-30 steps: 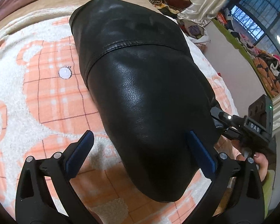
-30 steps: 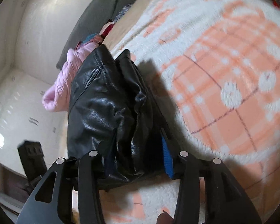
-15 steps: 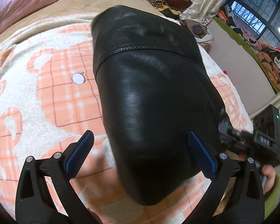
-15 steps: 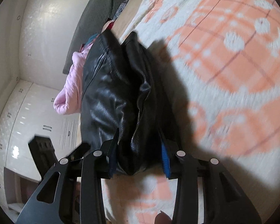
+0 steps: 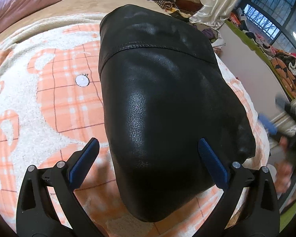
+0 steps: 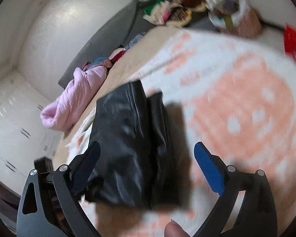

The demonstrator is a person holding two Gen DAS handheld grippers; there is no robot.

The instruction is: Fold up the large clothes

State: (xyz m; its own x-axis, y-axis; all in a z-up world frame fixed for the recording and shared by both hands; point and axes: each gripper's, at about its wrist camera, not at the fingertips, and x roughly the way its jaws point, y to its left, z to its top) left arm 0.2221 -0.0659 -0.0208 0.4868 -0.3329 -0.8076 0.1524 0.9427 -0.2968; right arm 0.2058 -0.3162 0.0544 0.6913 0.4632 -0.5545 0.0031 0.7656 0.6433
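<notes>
A: Right gripper (image 5: 270, 125) past the jacket's right edge, just a blue-and-black smear. Jaw state unreadable there.

B: Hand (image 5: 286, 169) under it?

A: Blurred too, cut by the rim. No fingers countable.

B: Black leather jacket (image 6: 132, 150)?

A: Whole right wrist view is smeared. Its folded layers run together; near end hides behind the left finger (image 6: 84, 167).

B: Clothes pile (image 6: 167, 11) beyond the jacket?

A: Colours only, items indistinguishable.
</notes>
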